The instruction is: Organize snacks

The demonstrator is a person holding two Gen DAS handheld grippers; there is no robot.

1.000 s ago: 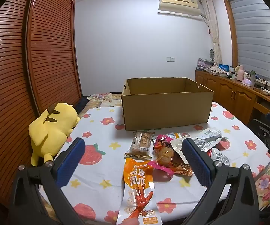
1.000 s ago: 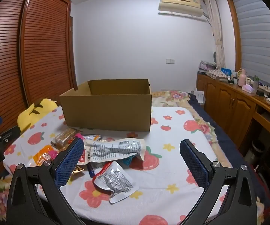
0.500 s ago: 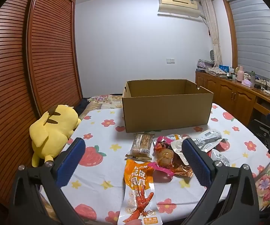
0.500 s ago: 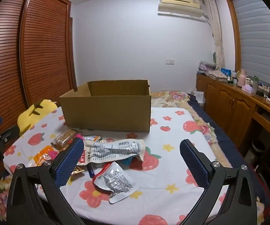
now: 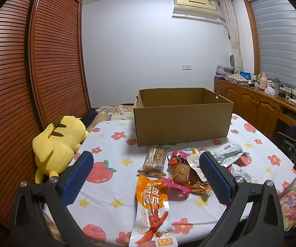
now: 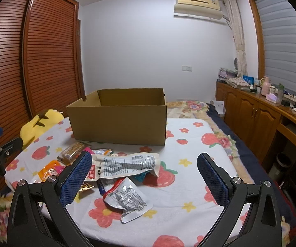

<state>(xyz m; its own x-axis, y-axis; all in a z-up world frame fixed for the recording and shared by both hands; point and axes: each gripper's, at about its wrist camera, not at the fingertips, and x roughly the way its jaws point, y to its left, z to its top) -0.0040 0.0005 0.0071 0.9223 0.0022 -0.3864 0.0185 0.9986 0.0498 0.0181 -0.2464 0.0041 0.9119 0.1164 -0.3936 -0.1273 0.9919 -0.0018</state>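
Surface: a round table (image 5: 111,203) covered by a white cloth printed with strawberries and flowers. Room, left to right: a louvred wooden wardrobe (image 5: 24,72) fills the left wall; a yellow plush toy (image 5: 59,142) lies at the table's left edge; a plain white wall carries an air conditioner (image 5: 195,6) at top right; a wooden cabinet (image 5: 257,109) loaded with small items runs along the right wall beneath a shuttered window (image 5: 281,41).

An open cardboard box (image 5: 182,119) stands upright on the far half of the table. No contents are visible over its rim.

The snacks lie in a loose pile on the cloth in front of the box, none inside it. In the left wrist view, left to right: a clear-wrapped brown biscuit bar (image 5: 155,160), an orange chicken-feet packet (image 5: 154,207) reaching the near table edge, a pink-and-gold wrapped snack (image 5: 181,173), and a crumpled white printed bag (image 5: 227,154). In the right wrist view a small silver pouch (image 6: 127,199) with a red edge lies nearest the camera, overlapped at its upper end by the white printed bag (image 6: 125,164).

The left gripper (image 5: 146,177) is held above the near edge, jaws wide apart and empty. The right gripper (image 6: 143,177) is likewise held clear of the pile, jaws wide apart and empty
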